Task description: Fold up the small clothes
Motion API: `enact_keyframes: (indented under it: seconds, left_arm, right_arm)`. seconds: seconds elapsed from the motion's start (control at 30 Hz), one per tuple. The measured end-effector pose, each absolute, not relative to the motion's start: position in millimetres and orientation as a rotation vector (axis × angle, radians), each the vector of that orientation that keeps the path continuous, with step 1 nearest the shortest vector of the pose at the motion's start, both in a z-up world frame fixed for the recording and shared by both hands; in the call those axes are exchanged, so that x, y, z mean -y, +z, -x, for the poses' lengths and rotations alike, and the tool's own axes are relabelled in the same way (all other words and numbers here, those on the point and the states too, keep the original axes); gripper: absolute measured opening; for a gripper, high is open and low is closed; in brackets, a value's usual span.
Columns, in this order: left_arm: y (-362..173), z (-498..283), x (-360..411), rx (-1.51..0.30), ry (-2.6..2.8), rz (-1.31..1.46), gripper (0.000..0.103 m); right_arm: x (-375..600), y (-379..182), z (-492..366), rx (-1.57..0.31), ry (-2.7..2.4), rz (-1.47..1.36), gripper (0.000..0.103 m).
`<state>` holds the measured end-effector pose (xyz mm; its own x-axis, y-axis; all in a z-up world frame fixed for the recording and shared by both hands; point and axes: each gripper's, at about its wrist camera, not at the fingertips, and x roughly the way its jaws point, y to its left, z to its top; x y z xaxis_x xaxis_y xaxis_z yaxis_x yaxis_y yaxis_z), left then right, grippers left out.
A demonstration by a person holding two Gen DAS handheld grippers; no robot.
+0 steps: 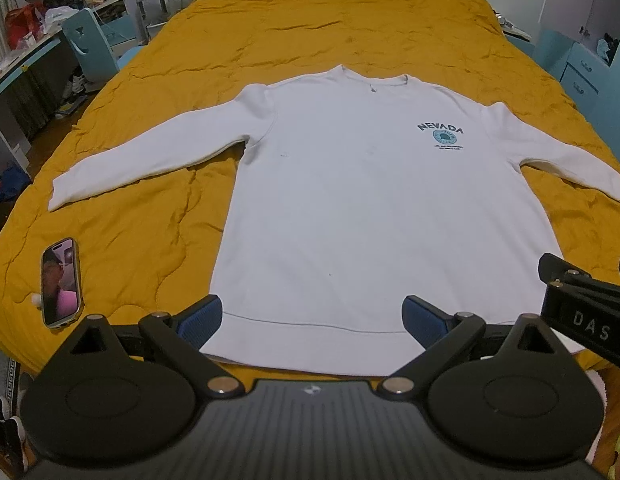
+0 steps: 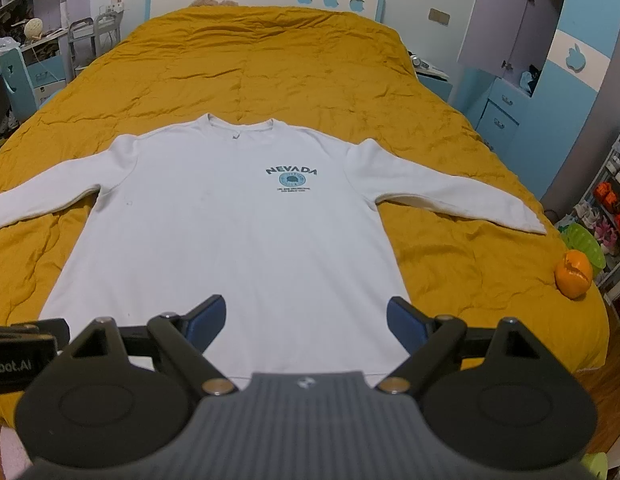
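A white long-sleeved sweatshirt (image 1: 362, 208) (image 2: 230, 232) with a teal NEVADA print lies flat, front up, on a mustard quilt (image 1: 310, 20) (image 2: 270, 60). Both sleeves are spread out to the sides and the collar points away from me. My left gripper (image 1: 312, 320) hovers open above the hem, nothing between its blue pads. My right gripper (image 2: 306, 322) is also open over the hem, further toward the right side of the shirt. Its black body shows at the right edge of the left wrist view.
A phone (image 1: 60, 282) with a lit screen lies on the quilt left of the hem. An orange (image 2: 573, 274) sits near the bed's right edge. A blue chair (image 1: 92, 46) and desk stand left of the bed, blue drawers (image 2: 496, 116) and a wardrobe to the right.
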<state>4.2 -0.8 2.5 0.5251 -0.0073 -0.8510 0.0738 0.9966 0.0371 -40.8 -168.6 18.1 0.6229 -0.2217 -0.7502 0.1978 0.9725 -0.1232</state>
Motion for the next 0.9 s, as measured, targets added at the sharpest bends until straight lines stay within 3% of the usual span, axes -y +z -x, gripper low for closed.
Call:
enact_keyframes:
  seconds: [0.9]
  left_arm:
    - [-3.4, -5.8, 3.5, -1.036, -0.045, -0.091, 0.103]
  right_arm:
    - [175.9, 9.7, 34.0, -0.89, -0.237, 0.008, 0.083]
